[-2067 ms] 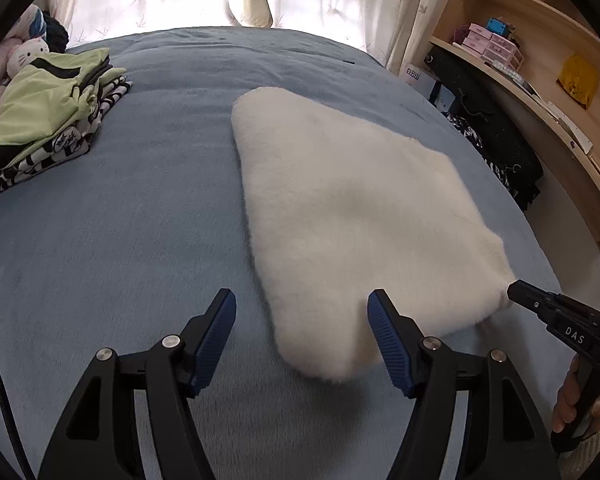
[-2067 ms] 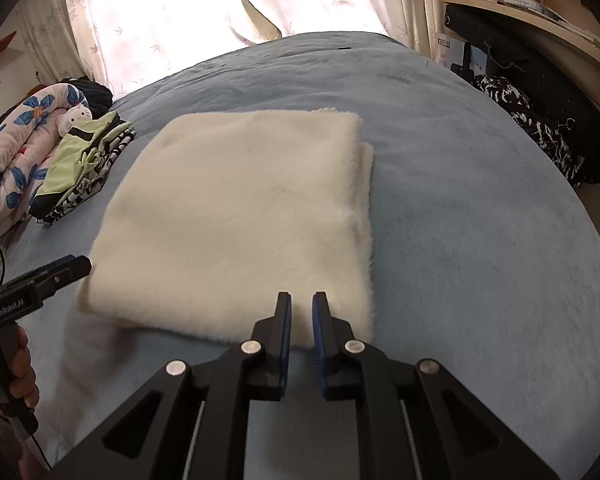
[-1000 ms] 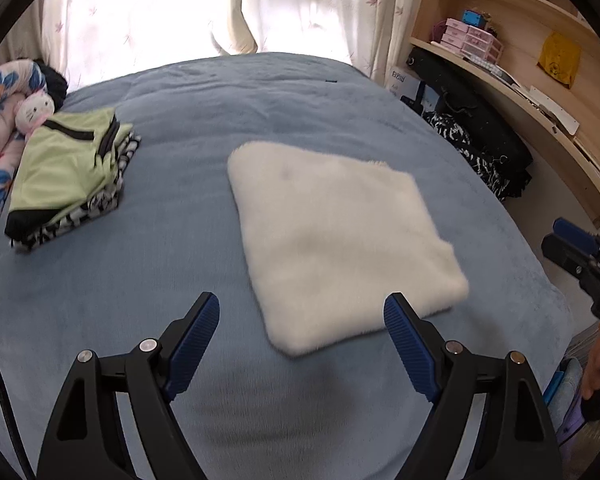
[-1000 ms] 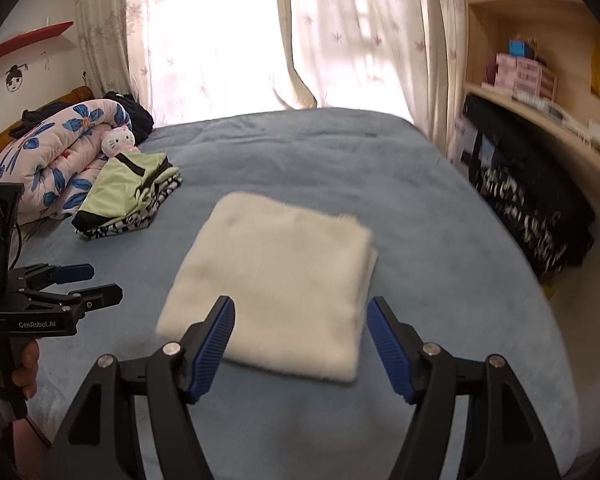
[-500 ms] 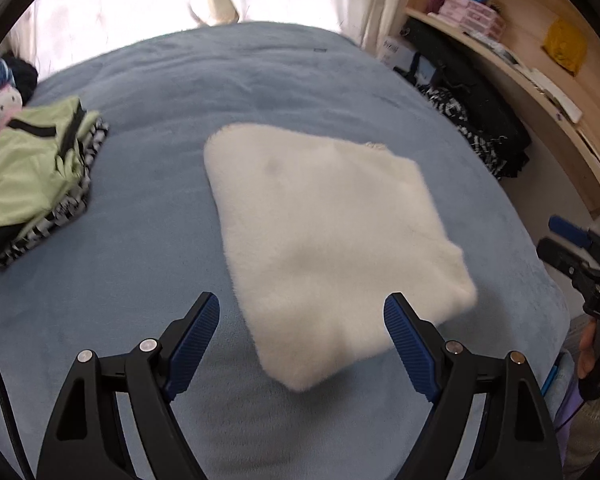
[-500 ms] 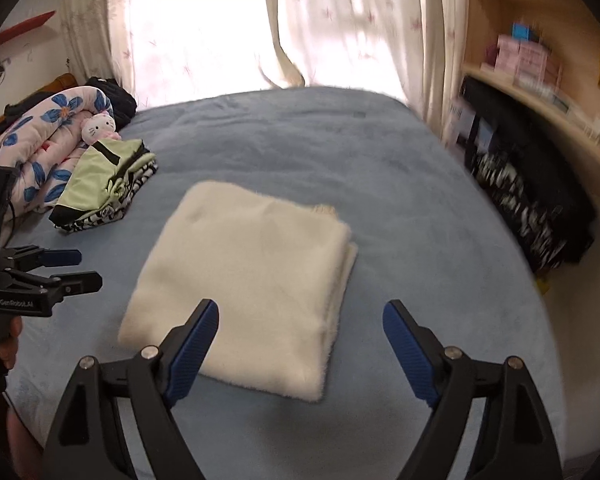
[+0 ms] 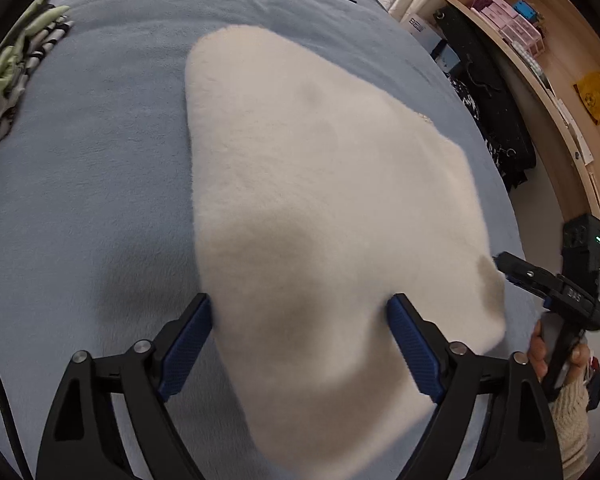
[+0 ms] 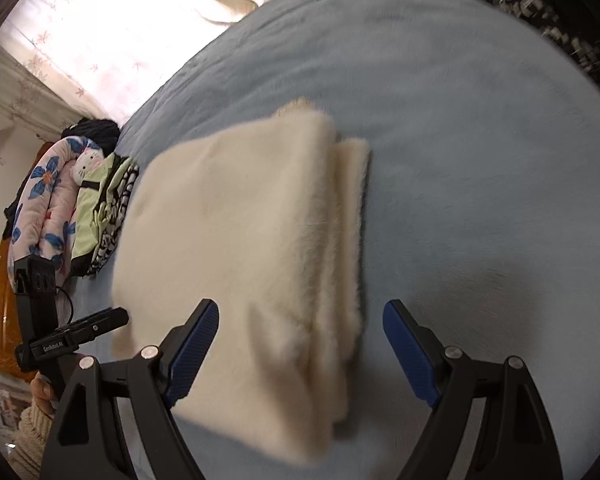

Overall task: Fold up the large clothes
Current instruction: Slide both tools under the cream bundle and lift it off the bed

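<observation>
A cream fluffy garment [image 7: 324, 208] lies folded into a thick rectangle on the blue bed [image 7: 88, 184]. My left gripper [image 7: 300, 344] is open, its blue pads [image 7: 188, 344] straddling the garment's near left corner. My right gripper [image 8: 300, 348] is open around the near right corner of the garment [image 8: 252, 248], where the stacked folded layers show. Each gripper appears in the other's view, at the far edge: the right one [image 7: 540, 280] and the left one [image 8: 84, 332].
A folded green and black-and-white pile [image 8: 104, 208] and a floral quilt with a plush cat [image 8: 52, 184] lie at the bed's left. Wooden shelves [image 7: 556, 80] and dark clothes [image 7: 492, 120] stand to the right. Curtains [image 8: 100, 20] hang behind the bed.
Both grippers have dropped down and forward to the garment's near edge, one at each corner, jaws still wide open. The garment has not moved.
</observation>
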A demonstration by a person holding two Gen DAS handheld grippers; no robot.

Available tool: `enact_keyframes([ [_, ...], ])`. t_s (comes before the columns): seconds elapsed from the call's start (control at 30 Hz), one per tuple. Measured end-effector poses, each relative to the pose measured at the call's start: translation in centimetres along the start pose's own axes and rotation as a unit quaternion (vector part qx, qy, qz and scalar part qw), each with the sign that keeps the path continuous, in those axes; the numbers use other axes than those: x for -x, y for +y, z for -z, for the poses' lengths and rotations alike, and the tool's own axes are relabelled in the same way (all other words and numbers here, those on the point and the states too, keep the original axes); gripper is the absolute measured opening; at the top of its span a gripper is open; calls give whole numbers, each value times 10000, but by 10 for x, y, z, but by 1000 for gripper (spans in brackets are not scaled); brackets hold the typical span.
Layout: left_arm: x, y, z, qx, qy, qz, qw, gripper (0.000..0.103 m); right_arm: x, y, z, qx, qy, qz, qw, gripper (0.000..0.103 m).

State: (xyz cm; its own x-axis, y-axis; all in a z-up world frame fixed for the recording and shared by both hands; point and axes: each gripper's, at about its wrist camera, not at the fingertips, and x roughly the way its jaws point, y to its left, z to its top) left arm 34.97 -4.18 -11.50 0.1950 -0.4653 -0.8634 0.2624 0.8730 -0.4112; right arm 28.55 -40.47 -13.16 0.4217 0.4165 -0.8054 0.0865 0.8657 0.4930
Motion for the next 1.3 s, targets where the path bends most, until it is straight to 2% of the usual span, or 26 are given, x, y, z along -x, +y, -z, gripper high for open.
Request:
enact_keyframes([
  [0.13, -17, 10, -5, 147, 39, 240, 9996, 100, -32, -5, -9, 61, 297, -278, 9992, 85],
  [0.23, -28, 11, -10, 162, 66, 379, 9991, 103, -46, -5, -16, 62, 311, -637, 9975, 85],
  [0.4, -43, 15, -15, 196, 152, 632, 9977, 103, -62, -7, -21, 89, 381, -936, 9948, 98],
  [0.5, -49, 18, -15, 149, 146, 782, 9967, 103, -62, -5, -18, 287, 356, -968, 9943, 103],
  [0.67, -53, 20, -16, 169, 224, 882, 9957, 103, -64, -1, -17, 408, 326, -876, 9948, 103],
  [0.97, -62, 3, -23, 159, 324, 691, 9970, 103, -63, 2, -16, 485, 228, -791, 9954, 103],
  [1.17, -61, -1, -22, 170, 186, 556, 9981, 103, -64, 10, -17, 465, 254, -685, 9962, 91],
  [1.3, -54, -5, -21, 85, 56, 352, 9993, 100, -59, 16, -15, 391, 208, -696, 9966, 76],
])
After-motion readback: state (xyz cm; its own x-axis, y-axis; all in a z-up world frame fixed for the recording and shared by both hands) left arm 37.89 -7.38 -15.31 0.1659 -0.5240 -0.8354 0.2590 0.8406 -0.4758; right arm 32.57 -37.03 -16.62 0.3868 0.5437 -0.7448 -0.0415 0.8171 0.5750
